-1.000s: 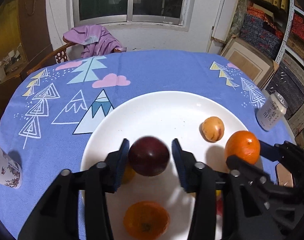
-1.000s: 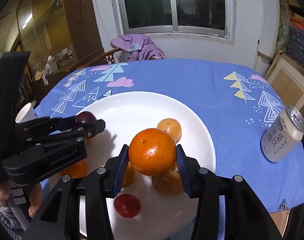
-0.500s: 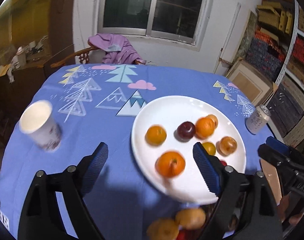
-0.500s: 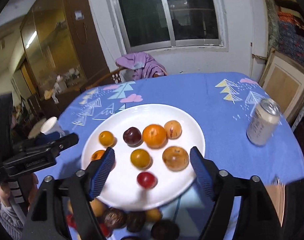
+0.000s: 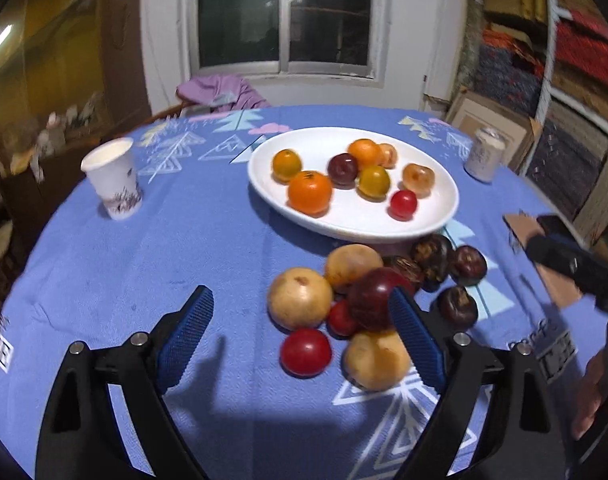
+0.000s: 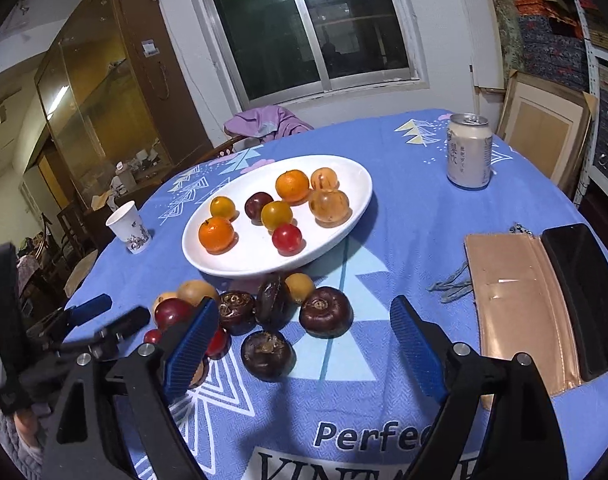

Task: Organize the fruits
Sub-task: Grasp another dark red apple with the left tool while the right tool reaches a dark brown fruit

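White plate (image 6: 346, 224) on the blue-clothed table (image 6: 404, 216), its long axis running from near left to far right in the right wrist view, holding eight fruits: oranges, a dark plum (image 6: 258, 206), a red fruit (image 6: 287, 238). Loose fruits (image 6: 324, 311) cluster just before its near rim. Left tool (image 5: 300, 344) gapes wide, empty; right tool (image 6: 300, 344), jaws opening, grips nothing. Can (image 6: 469, 152) and paper cup (image 6: 129, 226) stand upright.

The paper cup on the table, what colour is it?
White paper cup with a small dark print; left wrist view shows it best.

One white plate (image 6: 356, 204) bearing eight fruits, one paper cup (image 6: 129, 227), one can (image 6: 469, 152).
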{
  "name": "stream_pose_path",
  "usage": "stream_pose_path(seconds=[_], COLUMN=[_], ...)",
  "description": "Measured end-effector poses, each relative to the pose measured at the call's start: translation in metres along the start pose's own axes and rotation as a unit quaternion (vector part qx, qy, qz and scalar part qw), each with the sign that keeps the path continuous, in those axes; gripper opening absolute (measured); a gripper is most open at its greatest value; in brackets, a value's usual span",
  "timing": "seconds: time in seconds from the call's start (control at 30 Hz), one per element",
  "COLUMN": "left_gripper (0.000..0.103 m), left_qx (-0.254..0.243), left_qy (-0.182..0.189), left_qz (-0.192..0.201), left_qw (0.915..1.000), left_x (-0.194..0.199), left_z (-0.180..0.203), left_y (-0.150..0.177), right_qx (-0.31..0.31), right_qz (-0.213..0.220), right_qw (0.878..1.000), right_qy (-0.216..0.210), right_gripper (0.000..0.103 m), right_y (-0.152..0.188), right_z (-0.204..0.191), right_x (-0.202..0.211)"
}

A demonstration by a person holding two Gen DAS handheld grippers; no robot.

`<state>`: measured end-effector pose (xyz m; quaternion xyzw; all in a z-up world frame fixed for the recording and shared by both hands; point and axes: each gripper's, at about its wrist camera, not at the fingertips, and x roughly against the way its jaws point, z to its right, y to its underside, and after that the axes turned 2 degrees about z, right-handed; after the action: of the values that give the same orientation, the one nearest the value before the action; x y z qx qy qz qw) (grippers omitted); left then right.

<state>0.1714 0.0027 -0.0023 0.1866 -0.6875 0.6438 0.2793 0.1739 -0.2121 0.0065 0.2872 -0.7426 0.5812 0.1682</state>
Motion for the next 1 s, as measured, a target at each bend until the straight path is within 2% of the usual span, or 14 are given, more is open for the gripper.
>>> stream_pose_path(seconds=[0.07, 0.13, 0.33, 0.4, 0.47, 0.7, 0.9, 0.97, 1.0], left_gripper=[0.087, 0.087, 0.087, 0.082, 0.067, 0.055, 0.05, 0.04, 0.04], left_qx=[-0.028, -0.04, -0.022, -0.015, -0.015, -0.024, -0.022, -0.026, -0.027], left_qy=[-0.006, 0.0, 0.021, 0.037, 0.052, 0.085, 0.088, 0.082, 0.081], left_qz=[0.014, 0.011, -0.009, -0.01, -0.015, -0.019, -0.019, -0.019, -0.02], left_qw=[0.9995, 0.9991, 0.9995, 0.9991, 0.9984, 0.9959, 0.9957, 0.9961, 0.9961], left_x=[0.003, 0.001, -0.015, -0.017, -0.02, -0.021, -0.023, -0.025, -0.026], left_z=[0.016, 0.025, 0.025, 0.024, 0.026, 0.035, 0.034, 0.033, 0.032], left_y=[0.001, 0.002, -0.002, -0.004, -0.005, -0.003, -0.003, -0.003, -0.003], right_qx=[-0.009, -0.021, -0.051, -0.052, -0.052, -0.042, -0.037, -0.034, -0.031], right_qz=[0.001, -0.001, -0.002, -0.004, -0.008, -0.017, -0.027, -0.028, -0.028], right_qw=[1.0, 1.0, 0.999, 0.999, 0.999, 0.999, 0.999, 0.999, 0.999], right_qy=[0.005, 0.01, 0.015, 0.015, 0.016, 0.019, 0.024, 0.026, 0.028], right_gripper=[0.089, 0.089, 0.092, 0.092, 0.092, 0.092, 0.092, 0.092, 0.092], right_y=[-0.001, -0.002, -0.002, -0.002, -0.002, 0.001, 0.003, 0.004, 0.004], right_z=[0.005, 0.011, 0.022, 0.023, 0.023, 0.02, 0.019, 0.017, 0.017], right_x=[0.0, -0.001, -0.002, -0.003, -0.005, -0.01, -0.016, -0.018, -0.018])
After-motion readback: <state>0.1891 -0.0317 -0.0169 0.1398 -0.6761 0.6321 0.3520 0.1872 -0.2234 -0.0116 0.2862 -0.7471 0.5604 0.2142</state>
